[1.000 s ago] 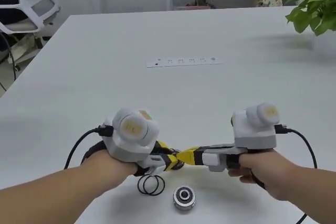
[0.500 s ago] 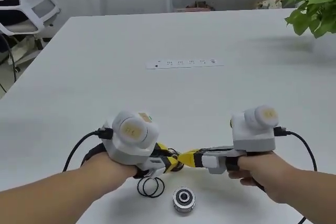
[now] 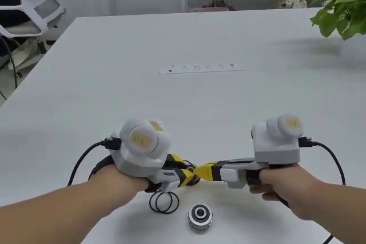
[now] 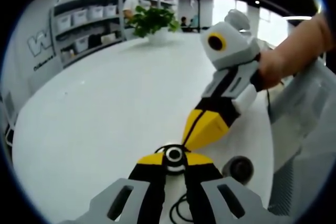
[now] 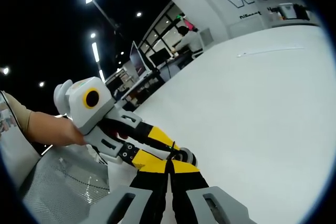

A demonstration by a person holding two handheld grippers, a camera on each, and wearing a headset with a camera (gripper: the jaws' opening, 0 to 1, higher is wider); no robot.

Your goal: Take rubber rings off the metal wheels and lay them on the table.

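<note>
My left gripper [image 4: 174,162] is shut on a small metal wheel [image 4: 174,155] and holds it just above the table. My right gripper [image 5: 169,164] comes in from the opposite side, and its shut yellow tips pinch the thin black rubber ring [image 5: 171,149] at the wheel's rim [image 5: 185,156]. In the head view the two grippers meet tip to tip, the left gripper [image 3: 184,176] on the left and the right gripper [image 3: 200,171] on the right. Two loose rubber rings [image 3: 164,202] lie overlapping on the table below them. A second metal wheel [image 3: 200,215] stands beside the rings.
The white table [image 3: 171,107] stretches wide beyond the grippers. A white power strip [image 3: 200,67] lies flat mid-table. A potted plant [image 3: 340,4] stands at the far right, and an office chair [image 3: 28,10] off the table's left corner. Cables trail from both grippers.
</note>
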